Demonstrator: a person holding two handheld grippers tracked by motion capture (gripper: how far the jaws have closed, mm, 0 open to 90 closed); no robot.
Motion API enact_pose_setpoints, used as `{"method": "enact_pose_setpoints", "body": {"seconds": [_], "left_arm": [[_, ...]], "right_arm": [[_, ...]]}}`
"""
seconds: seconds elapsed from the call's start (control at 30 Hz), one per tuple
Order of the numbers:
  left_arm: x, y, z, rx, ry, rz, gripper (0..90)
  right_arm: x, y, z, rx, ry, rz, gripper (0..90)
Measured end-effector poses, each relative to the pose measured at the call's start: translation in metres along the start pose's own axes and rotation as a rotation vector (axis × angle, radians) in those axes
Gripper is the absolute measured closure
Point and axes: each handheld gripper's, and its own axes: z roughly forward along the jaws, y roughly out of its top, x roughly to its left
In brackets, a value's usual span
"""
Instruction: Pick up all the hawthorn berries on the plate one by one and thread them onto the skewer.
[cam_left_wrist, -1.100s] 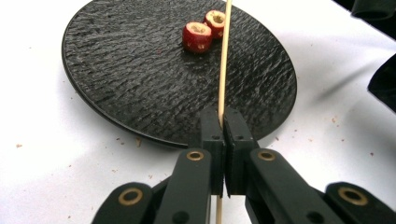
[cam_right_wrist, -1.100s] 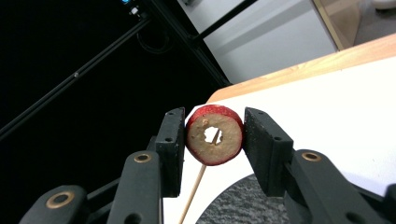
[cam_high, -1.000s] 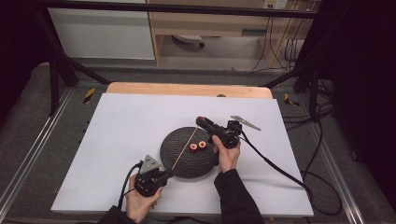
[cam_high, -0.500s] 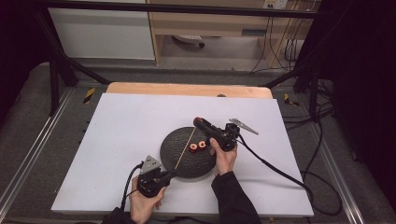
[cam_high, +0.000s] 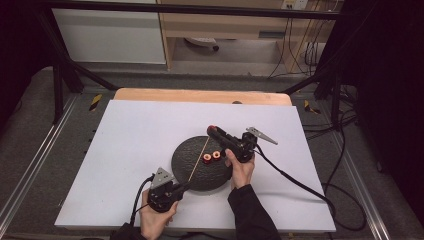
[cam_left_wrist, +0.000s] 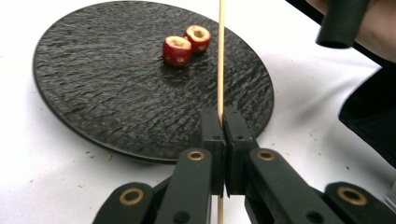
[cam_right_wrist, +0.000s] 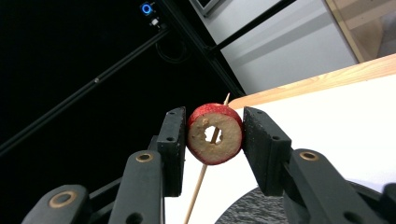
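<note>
A black round plate (cam_high: 200, 172) lies on the white table and carries two red cored fruit rings (cam_left_wrist: 177, 50) (cam_left_wrist: 198, 37). My left gripper (cam_left_wrist: 223, 112), near the plate's front edge, is shut on a thin wooden skewer (cam_left_wrist: 220, 56) that slants up over the plate (cam_left_wrist: 116, 93). My right gripper (cam_right_wrist: 215, 114) is shut on a third red fruit ring (cam_right_wrist: 215, 134). The skewer (cam_right_wrist: 201, 179) runs behind that ring and shows through its hole. In the high view the right gripper (cam_high: 212, 130) is held above the plate's far edge, at the skewer's tip (cam_high: 207, 139).
The white sheet (cam_high: 130, 135) covers a wooden table whose far edge (cam_high: 200, 95) is bare. Cables trail from both grippers, the right one's (cam_high: 300, 182) across the sheet. Dark frame bars and a cabinet stand beyond the table.
The right gripper has shifted slightly left with the ring, closer to the skewer's tip. The left hand has edged a little right with the skewer.
</note>
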Motion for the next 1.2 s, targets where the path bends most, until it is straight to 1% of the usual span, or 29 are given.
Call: {"method": "enact_pose_setpoints", "body": {"seconds": [0.07, 0.13, 0.17, 0.2, 0.23, 0.27, 0.3, 0.33, 0.37, 0.4, 0.43, 0.47, 0.53, 0.57, 0.6, 0.7, 0.87, 0.9, 0.97, 1.0, 1.03, 1.07, 1.1, 1.17, 1.2], "left_arm": [[-0.001, -0.001, 0.002, 0.002, -0.004, -0.001, 88.4], [-0.002, 0.000, 0.001, -0.009, -0.009, 0.006, 88.4], [-0.002, 0.000, -0.001, -0.011, -0.009, 0.008, 88.4], [-0.002, 0.000, -0.001, -0.003, -0.016, -0.001, 88.5], [-0.002, -0.002, -0.001, -0.001, -0.012, 0.000, 88.5], [-0.001, -0.004, -0.001, -0.006, -0.013, 0.001, 88.5], [-0.001, -0.004, 0.000, -0.011, -0.014, 0.000, 88.5], [0.000, -0.003, 0.000, -0.023, -0.008, -0.002, 88.4], [-0.001, -0.002, 0.000, -0.023, -0.005, -0.002, 88.4], [-0.002, -0.003, 0.000, -0.019, -0.008, -0.004, 88.4], [-0.002, -0.004, 0.001, -0.019, -0.001, 0.004, 88.4], [-0.003, -0.005, 0.003, -0.012, -0.002, 0.000, 88.4], [-0.003, -0.006, 0.005, 0.003, 0.000, 0.009, 88.4], [-0.004, -0.006, 0.006, 0.010, -0.005, 0.014, 88.4], [-0.004, -0.006, 0.005, 0.014, -0.006, 0.015, 88.4], [0.000, -0.005, 0.003, 0.008, -0.008, 0.003, 88.4], [-0.001, -0.006, 0.005, 0.008, -0.008, 0.018, 88.5], [-0.001, -0.007, 0.005, 0.010, -0.006, 0.026, 88.5], [-0.001, -0.007, 0.005, 0.008, -0.008, 0.024, 88.5], [0.000, -0.007, 0.004, -0.005, -0.012, 0.025, 88.5], [0.000, -0.003, 0.001, -0.045, -0.010, 0.029, 88.4], [0.000, 0.003, -0.002, -0.051, -0.004, 0.034, 88.5], [0.001, 0.008, -0.004, -0.043, -0.004, 0.030, 88.4], [0.004, 0.008, -0.003, -0.044, -0.004, 0.012, 88.4], [0.006, 0.006, -0.001, -0.033, 0.000, 0.009, 88.4]], "right_arm": [[0.000, 0.001, -0.001, 0.010, 0.003, -0.002, 61.4], [0.000, 0.003, -0.001, 0.019, 0.005, 0.000, 61.5], [0.000, 0.004, -0.001, 0.012, 0.006, 0.000, 61.5], [0.000, 0.004, -0.001, 0.004, 0.004, 0.001, 61.6], [-0.001, 0.004, -0.001, -0.020, -0.009, -0.009, 61.6], [-0.001, 0.005, -0.001, -0.034, -0.006, -0.003, 61.6], [-0.001, 0.006, -0.001, -0.032, 0.003, 0.002, 61.6], [-0.001, 0.005, 0.000, -0.018, 0.004, 0.009, 61.6], [-0.001, 0.003, 0.000, -0.002, 0.003, 0.009, 61.6], [-0.001, 0.000, 0.000, -0.004, -0.001, 0.010, 61.5], [-0.001, -0.001, -0.001, -0.009, 0.003, 0.014, 61.5], [0.000, -0.001, -0.001, 0.000, 0.008, 0.028, 61.5], [0.000, -0.001, -0.001, 0.015, 0.006, 0.036, 61.5], [0.000, -0.001, -0.001, 0.019, 0.006, 0.031, 61.5], [0.001, -0.001, -0.003, 0.024, -0.002, 0.004, 61.5], [0.004, 0.001, -0.006, 0.031, 0.006, -0.029, 61.6], [0.005, -0.001, -0.008, 0.025, 0.019, -0.042, 61.8], [0.005, -0.001, -0.008, 0.027, 0.018, -0.041, 61.8], [0.005, -0.003, -0.008, 0.029, 0.017, -0.037, 61.8], [0.005, -0.003, -0.008, 0.030, 0.019, -0.036, 61.8], [0.004, -0.004, -0.008, 0.050, 0.022, -0.029, 61.9], [0.003, -0.009, -0.005, 0.109, 0.041, -0.010, 61.9], [0.003, -0.018, -0.003, 0.129, 0.043, -0.001, 61.8], [0.002, -0.029, -0.001, 0.107, 0.053, 0.019, 61.7], [0.002, -0.031, 0.000, 0.115, 0.057, 0.024, 61.7]]}}
